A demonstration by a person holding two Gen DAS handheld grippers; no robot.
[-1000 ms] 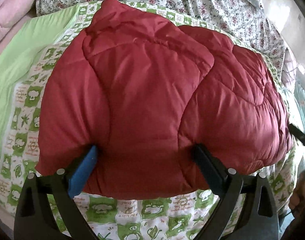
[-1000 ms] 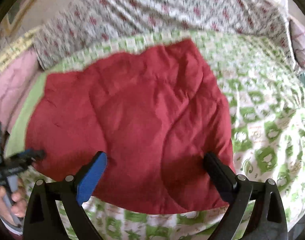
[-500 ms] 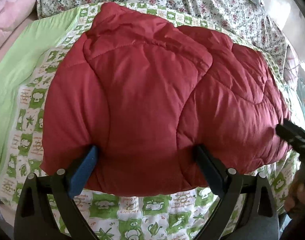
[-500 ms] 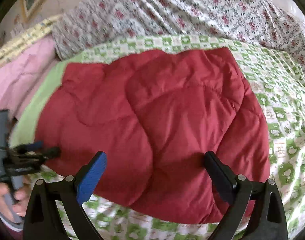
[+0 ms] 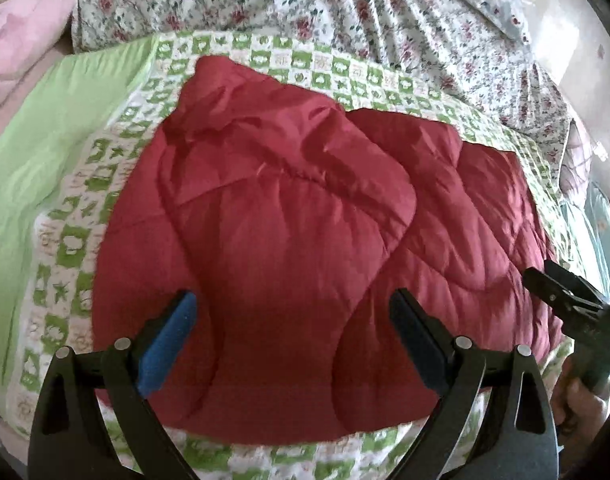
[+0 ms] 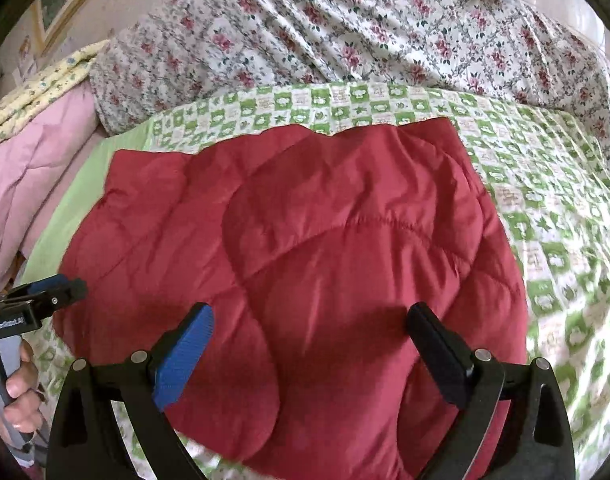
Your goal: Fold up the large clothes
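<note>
Both my tongs have pulled back from the red puffy coat (image 5: pixel 289 240). It lies folded ahead of them on the green checked sheet (image 6: pixel 553 200). Left tongs (image 5: pixel 293 336) and right tongs (image 6: pixel 317 340) are wide apart, holding nothing.

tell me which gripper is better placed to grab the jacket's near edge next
Roughly even, slightly the left gripper: open over the red jacket near its front hem. The right gripper, also open, hovers further in.

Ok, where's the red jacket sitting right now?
The red jacket lies folded mid-bed on the green checked sheet, filling the centre of both wrist views, with the flowered quilt beyond it and the pink bedding to its left.
</note>
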